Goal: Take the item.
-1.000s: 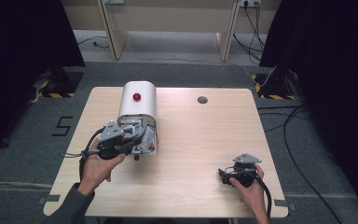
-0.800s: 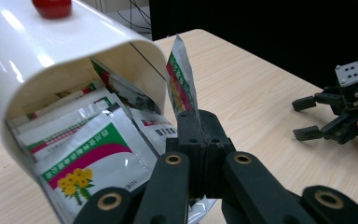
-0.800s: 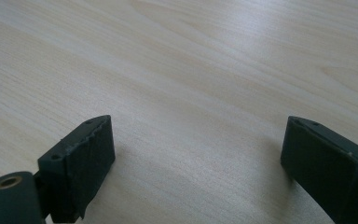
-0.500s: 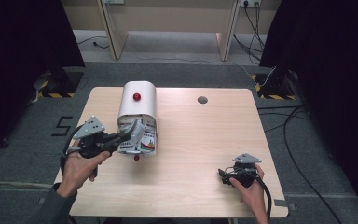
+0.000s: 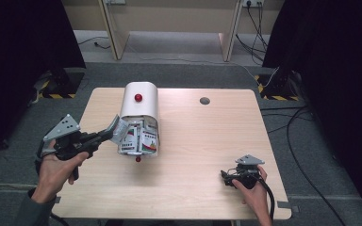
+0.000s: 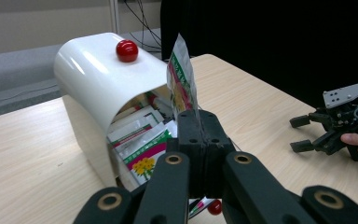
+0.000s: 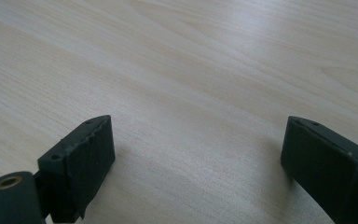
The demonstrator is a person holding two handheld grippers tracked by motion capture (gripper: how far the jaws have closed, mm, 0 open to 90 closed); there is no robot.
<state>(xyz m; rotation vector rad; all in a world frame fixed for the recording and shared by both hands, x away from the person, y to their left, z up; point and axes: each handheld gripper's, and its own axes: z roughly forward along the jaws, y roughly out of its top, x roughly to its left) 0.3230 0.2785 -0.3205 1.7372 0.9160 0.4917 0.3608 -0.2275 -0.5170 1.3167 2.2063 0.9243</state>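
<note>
1. Left gripper [image 5: 107, 135]: clenched on one packet [image 6: 182, 77], pinched by its lower edge between flat black jaws. Packet held upright, off the counter [image 5: 207, 141], just beside the open mouth of the white box [image 5: 140, 106].
2. Right gripper [image 5: 231, 177]: released, jaws spread wide over bare wood, holding nothing. Parked near the counter's right front corner, well apart from the box.
3. Step in hand, as judged: drawing a packet out of the box with the left gripper.
4. To do well: keep the pinch firm on the packet edge, since thin foil probably slips or folds if loosened. Pull straight away from the mouth, along the box's long axis, so neighbouring packets are not dragged out.
5. Also: lift slightly while pulling, to clear the lip and the small red ball [image 5: 138, 159] lying on the counter just in front of the mouth.
6. Risk: light box may slide if the packet snags. Free right gripper could steady it.
7. Count: grippers, two. White box, one, rounded top, with one red knob [image 5: 138, 97] on top.
8. Count: red ball on counter, one. Packets: one held. Several more stacked inside the box mouth [image 6: 142, 144], at least three or four fronts visible. Exact total cannot be told.
9. Count: round dark hole in counter [image 5: 204, 100], one, far side.
</note>
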